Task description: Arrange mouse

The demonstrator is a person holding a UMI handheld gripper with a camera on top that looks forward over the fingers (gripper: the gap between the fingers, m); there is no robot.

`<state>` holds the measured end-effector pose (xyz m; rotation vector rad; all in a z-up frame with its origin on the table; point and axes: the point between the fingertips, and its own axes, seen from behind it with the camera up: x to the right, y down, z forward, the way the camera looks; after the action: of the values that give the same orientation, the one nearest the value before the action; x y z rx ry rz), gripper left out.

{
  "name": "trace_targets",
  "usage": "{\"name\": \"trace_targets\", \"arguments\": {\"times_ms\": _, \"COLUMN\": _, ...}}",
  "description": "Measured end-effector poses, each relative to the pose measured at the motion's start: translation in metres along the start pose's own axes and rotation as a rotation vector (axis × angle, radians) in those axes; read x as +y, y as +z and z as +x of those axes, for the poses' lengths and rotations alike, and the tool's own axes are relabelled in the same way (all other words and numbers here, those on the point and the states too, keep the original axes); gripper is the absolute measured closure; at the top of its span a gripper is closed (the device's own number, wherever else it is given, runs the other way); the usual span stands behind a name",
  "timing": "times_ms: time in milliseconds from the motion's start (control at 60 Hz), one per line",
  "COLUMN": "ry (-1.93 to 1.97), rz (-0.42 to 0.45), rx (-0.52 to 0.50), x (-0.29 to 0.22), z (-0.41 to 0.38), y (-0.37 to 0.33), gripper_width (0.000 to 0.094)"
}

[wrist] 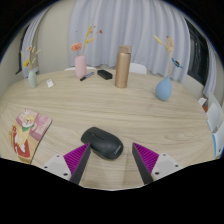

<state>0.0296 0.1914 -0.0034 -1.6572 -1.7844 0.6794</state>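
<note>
A black computer mouse (pixel 102 142) lies on the light wooden table (pixel 120 105), just ahead of my fingers and a little toward the left one. My gripper (pixel 111 160) is open. Its two fingers with magenta pads (pixel 76 156) stand apart, with bare table between them. The mouse's near edge is close to the left pad; I cannot tell whether it touches. The mouse rests on the table on its own.
A colourful mat with a cartoon figure (pixel 26 135) lies to the left. At the back stand a tan cylinder (pixel 122 68), a pink vase (pixel 80 66), a teal vase (pixel 32 76), a blue vase (pixel 164 89) and a small dark object (pixel 103 74). Curtains hang behind.
</note>
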Motion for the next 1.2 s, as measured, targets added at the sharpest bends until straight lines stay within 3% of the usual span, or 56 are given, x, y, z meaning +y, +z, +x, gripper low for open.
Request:
{"name": "trace_targets", "arguments": {"times_ms": 100, "ry": 0.020, "rz": 0.007, "rx": -0.027, "x": -0.011, "z": -0.002, "y": 0.019, "gripper_width": 0.0083}}
{"name": "trace_targets", "arguments": {"times_ms": 517, "ry": 0.071, "rz": 0.022, "rx": 0.043, "x": -0.053, "z": 0.029, "y": 0.072, "gripper_width": 0.0079}}
{"name": "trace_targets", "arguments": {"times_ms": 583, "ry": 0.083, "rz": 0.012, "rx": 0.021, "x": -0.052, "z": 0.025, "y": 0.074, "gripper_width": 0.0161}}
{"name": "trace_targets", "arguments": {"times_ms": 633, "ry": 0.090, "rz": 0.005, "rx": -0.003, "x": -0.052, "z": 0.021, "y": 0.074, "gripper_width": 0.0482}}
{"name": "trace_targets", "arguments": {"times_ms": 733, "ry": 0.045, "rz": -0.007, "rx": 0.053, "x": -0.050, "z": 0.026, "y": 0.069, "gripper_width": 0.0513}}
{"name": "trace_targets", "arguments": {"times_ms": 850, "ry": 0.043, "rz": -0.031, "rx": 0.051, "x": -0.050, "z": 0.015, "y": 0.058, "gripper_width": 0.0533}}
{"name": "trace_targets", "arguments": {"times_ms": 950, "ry": 0.069, "rz": 0.011, "rx": 0.043, "x": -0.084, "z": -0.004, "y": 0.026, "gripper_width": 0.0532}}
{"name": "trace_targets", "arguments": {"times_ms": 1200, "ry": 0.115, "rz": 0.116, "rx": -0.152, "x": -0.170, "z": -0.165, "y": -0.049, "gripper_width": 0.0533}}
